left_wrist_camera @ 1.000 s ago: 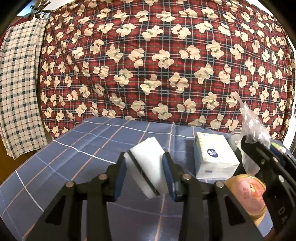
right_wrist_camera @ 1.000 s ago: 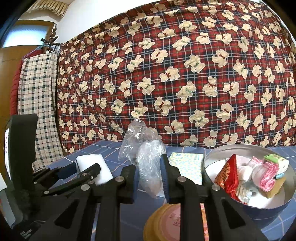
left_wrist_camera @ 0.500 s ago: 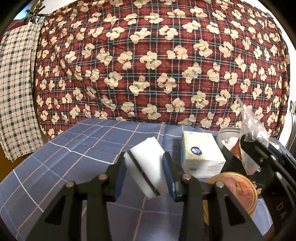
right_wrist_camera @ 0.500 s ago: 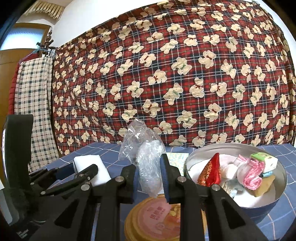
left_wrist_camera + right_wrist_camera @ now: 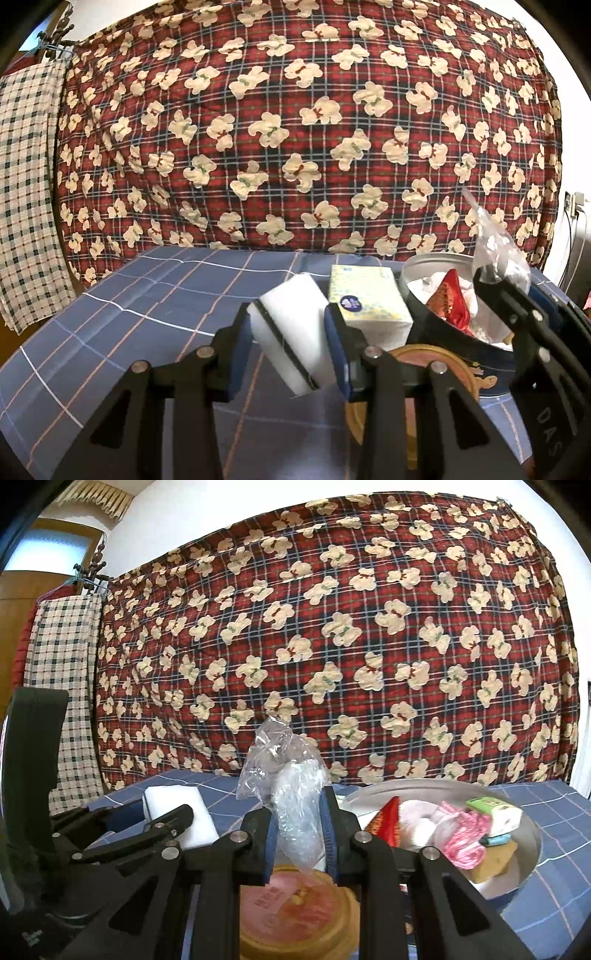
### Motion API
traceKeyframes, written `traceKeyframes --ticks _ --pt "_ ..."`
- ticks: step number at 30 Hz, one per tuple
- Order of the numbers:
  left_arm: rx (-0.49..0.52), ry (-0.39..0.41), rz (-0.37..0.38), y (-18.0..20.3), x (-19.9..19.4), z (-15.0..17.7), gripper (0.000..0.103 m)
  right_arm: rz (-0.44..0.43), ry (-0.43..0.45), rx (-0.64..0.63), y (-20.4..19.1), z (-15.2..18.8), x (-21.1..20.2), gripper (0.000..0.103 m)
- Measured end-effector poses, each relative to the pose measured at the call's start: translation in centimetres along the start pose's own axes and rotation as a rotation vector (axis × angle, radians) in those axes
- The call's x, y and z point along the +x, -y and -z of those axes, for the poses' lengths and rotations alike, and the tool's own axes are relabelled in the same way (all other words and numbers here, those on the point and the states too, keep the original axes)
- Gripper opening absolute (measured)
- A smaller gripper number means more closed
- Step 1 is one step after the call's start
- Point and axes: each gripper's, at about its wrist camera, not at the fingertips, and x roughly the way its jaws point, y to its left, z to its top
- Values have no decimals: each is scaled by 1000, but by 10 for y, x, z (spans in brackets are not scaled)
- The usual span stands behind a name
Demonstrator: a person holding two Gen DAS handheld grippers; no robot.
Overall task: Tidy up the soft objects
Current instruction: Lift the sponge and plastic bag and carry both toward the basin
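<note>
Item, left to right: left gripper, fingers pinching the white sponge above the bench; right gripper, fingers pinching the clear plastic bag near the round tin; you carry both over its rim before letting go.

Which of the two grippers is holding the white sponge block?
The left gripper: it pinches the white sponge block, while the right gripper holds a crumpled clear plastic bag.

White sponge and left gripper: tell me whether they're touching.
Touching. The left wrist view shows the white sponge clamped between the left gripper's blue pads, both pressing its sides, lifted clear of the blue checked cloth.
</note>
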Motion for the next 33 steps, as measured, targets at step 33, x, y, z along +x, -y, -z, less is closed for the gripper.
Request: traceKeyframes --ticks 33 --pt "72 63 132 90 -21 16 38 129 53 53 75 2 -43 24"
